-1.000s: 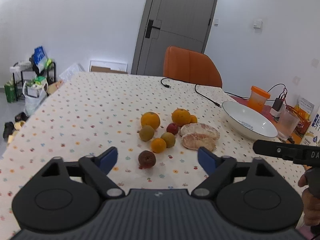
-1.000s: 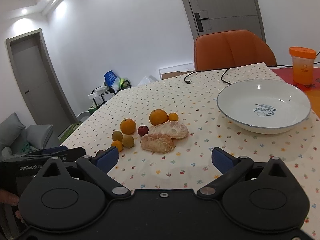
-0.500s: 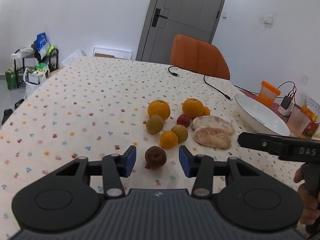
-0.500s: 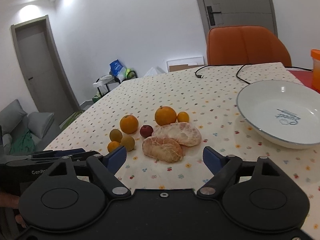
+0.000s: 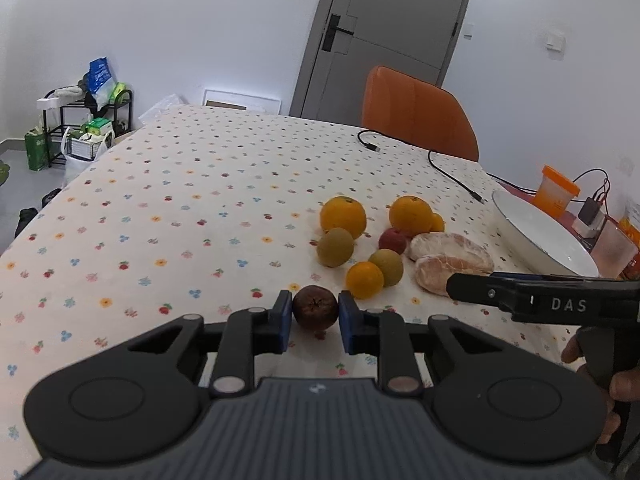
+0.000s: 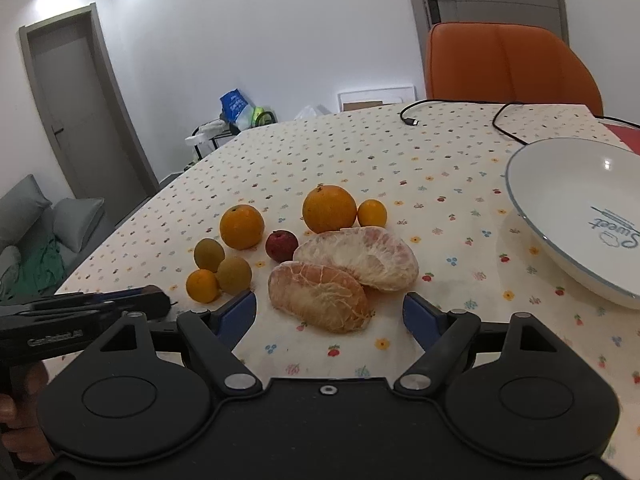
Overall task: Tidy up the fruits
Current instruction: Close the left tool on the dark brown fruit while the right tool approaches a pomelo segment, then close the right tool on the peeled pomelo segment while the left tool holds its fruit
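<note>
My left gripper [image 5: 315, 316] is shut on a dark brown fruit [image 5: 315, 312] that rests on the dotted tablecloth. Beyond it lie two large oranges [image 5: 343, 216], a small orange [image 5: 364, 280], two green-brown fruits [image 5: 335, 247], a small red fruit [image 5: 393, 240] and two peeled pomelo pieces [image 5: 450, 256]. My right gripper [image 6: 330, 314] is open, its blue pads on either side of the nearer pomelo piece [image 6: 318, 297], just short of it. The white bowl [image 6: 560, 216] stands empty at the right.
A black cable [image 5: 448, 174] crosses the far table. An orange chair [image 5: 416, 114] stands behind it. An orange-lidded jar [image 5: 558, 192], a charger and a plastic cup [image 5: 612, 248] sit beyond the bowl. The left gripper's body [image 6: 80, 308] shows low left in the right wrist view.
My left gripper moved forward and closed its pads onto the dark brown fruit. My right gripper moved toward the pomelo pieces and narrowed somewhat but stays open.
</note>
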`<state>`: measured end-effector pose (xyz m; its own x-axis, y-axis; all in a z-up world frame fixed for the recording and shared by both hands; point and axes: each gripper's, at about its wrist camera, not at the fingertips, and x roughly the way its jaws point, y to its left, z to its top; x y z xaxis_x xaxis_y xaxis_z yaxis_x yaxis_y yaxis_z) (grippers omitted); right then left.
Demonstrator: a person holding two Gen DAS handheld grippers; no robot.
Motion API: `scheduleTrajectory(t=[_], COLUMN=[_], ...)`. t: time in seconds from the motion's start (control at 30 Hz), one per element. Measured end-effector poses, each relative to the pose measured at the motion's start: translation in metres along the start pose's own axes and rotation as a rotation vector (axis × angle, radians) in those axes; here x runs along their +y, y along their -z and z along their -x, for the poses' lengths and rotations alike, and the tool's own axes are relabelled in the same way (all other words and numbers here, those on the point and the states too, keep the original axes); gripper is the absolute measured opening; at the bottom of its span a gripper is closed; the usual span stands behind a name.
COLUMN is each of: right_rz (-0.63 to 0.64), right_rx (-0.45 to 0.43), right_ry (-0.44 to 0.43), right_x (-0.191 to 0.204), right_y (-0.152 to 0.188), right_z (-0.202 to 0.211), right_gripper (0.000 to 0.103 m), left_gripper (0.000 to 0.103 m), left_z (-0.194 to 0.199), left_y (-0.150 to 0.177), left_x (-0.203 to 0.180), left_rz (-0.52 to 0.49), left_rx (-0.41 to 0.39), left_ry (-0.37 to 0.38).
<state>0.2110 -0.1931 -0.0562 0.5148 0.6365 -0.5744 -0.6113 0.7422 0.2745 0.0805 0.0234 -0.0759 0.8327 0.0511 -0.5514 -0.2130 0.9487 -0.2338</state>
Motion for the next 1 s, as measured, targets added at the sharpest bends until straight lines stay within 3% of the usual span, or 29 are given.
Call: scheduleTrajectory(t=[0.1, 0.43, 0.57, 1.0], right_rz=[0.015, 0.048, 0.051, 0.101], right_rx=[0.001, 0.033, 0.035, 0.034], right_ry=[-0.004, -0.073, -0.113, -0.044], right_x=[0.002, 0.018, 0.026, 0.023], right_y=[-0.001, 0.006, 0.011, 0.000], right_z=[-0.002, 0.011, 0.018, -0.004], right_gripper=[0.079, 0.050, 0.049, 0.052], left_gripper=[0.023, 0.023, 0.023, 0.023], left_z=[0.004, 0.015, 0.016, 0.015], left_y=[0.002, 0.005, 0.006, 0.011], left_x=[0.003, 0.007, 0.010, 0.015], left_rz=[0.005, 0.019, 0.029, 0.042], left_rx=[-0.001, -0.019, -0.020, -0.043], left_ry=[-0.005, -0.001, -0.002, 0.000])
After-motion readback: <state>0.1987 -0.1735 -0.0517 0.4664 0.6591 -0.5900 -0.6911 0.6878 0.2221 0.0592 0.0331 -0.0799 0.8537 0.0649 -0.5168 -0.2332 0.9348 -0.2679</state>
